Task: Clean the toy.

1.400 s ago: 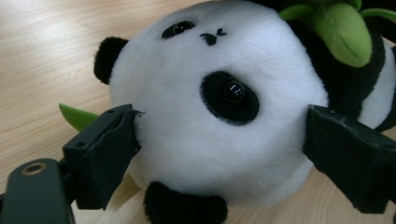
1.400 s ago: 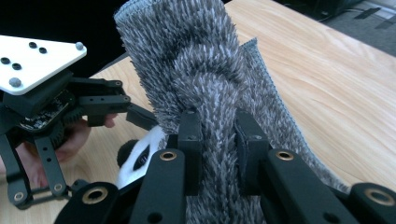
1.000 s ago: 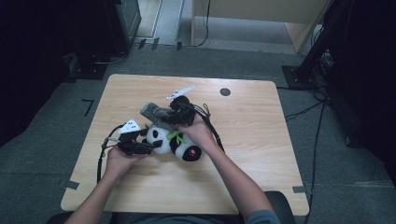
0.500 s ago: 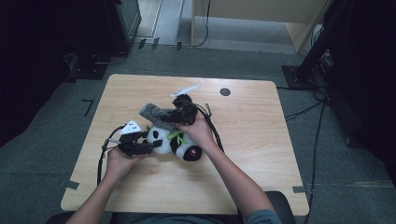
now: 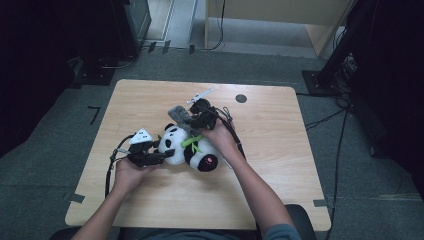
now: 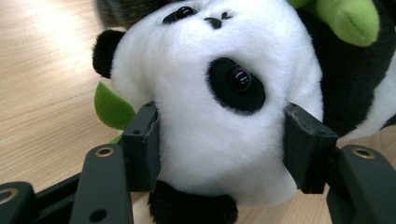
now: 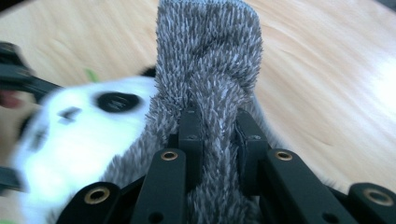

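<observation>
Light wooden table (image 5: 280,200) with rounded corners on grey carpet floor (image 5: 45,165). Dark equipment stands (image 5: 135,25) at left and right edges. Pale wooden cabinet (image 5: 280,12) beyond. Black cables (image 5: 330,117) trail across carpet.

In the right gripper view the panda toy (image 7: 70,140) at nine o'clock is smeared by motion blur, its features soft. In the left gripper view the panda's body is cut off at two o'clock, and its green leaf (image 6: 112,108) is half hidden behind the left hand-held gripper (image 6: 219,144).
</observation>
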Demonstrator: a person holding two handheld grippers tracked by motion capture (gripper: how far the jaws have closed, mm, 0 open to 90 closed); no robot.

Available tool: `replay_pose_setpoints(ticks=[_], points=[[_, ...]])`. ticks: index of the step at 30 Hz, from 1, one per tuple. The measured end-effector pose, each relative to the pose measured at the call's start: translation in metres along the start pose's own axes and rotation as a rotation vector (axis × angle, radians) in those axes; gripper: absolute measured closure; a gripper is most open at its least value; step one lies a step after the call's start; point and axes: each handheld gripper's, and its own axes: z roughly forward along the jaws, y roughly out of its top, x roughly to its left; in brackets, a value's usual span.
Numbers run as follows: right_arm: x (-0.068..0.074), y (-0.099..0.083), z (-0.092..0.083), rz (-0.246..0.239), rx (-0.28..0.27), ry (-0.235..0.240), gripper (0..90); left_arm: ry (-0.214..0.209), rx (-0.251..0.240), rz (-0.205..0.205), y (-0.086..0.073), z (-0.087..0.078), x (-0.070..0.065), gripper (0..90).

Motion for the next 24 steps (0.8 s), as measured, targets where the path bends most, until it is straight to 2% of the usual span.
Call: replay_pose_setpoints(ticks=[2,7,9,11,13,15,16,18,22,24], points=[[-0.006,-0.003,-0.001,-0.018,0.01,-0.042,77.4,-0.006,-0.004,-0.004,0.0,0.0,0.001,38.3],[-0.026,-0.009,-0.008,0.034,0.03,-0.071,78.5,-0.01,-0.002,0.003,-0.001,0.0,0.002,37.9],[-0.037,-0.013,-0.012,0.087,0.037,-0.055,78.5,-0.016,-0.001,0.001,-0.001,-0.001,0.002,37.4],[-0.046,-0.019,-0.015,0.151,0.024,-0.011,78.4,-0.018,-0.006,0.001,-0.001,0.0,0.002,37.0],[-0.05,-0.021,-0.017,0.169,0.013,-0.003,78.3,-0.022,-0.011,0.001,-0.001,0.0,0.003,36.6],[-0.05,-0.021,-0.019,0.17,0.004,-0.006,78.4,-0.023,-0.013,0.002,-0.002,0.001,0.003,36.3],[-0.047,-0.019,-0.028,0.15,-0.036,-0.033,78.5,-0.026,-0.01,0.001,-0.002,0.0,0.004,35.8],[-0.046,-0.018,-0.035,0.136,-0.069,-0.043,78.5,-0.025,-0.01,0.0,-0.002,0.0,0.004,35.6],[-0.038,-0.012,-0.056,0.113,-0.165,-0.037,78.5,-0.023,-0.012,-0.005,-0.001,0.0,0.004,35.2],[-0.03,-0.006,-0.065,0.09,-0.186,-0.04,78.5,-0.024,-0.014,-0.008,-0.002,0.0,0.004,35.1]])
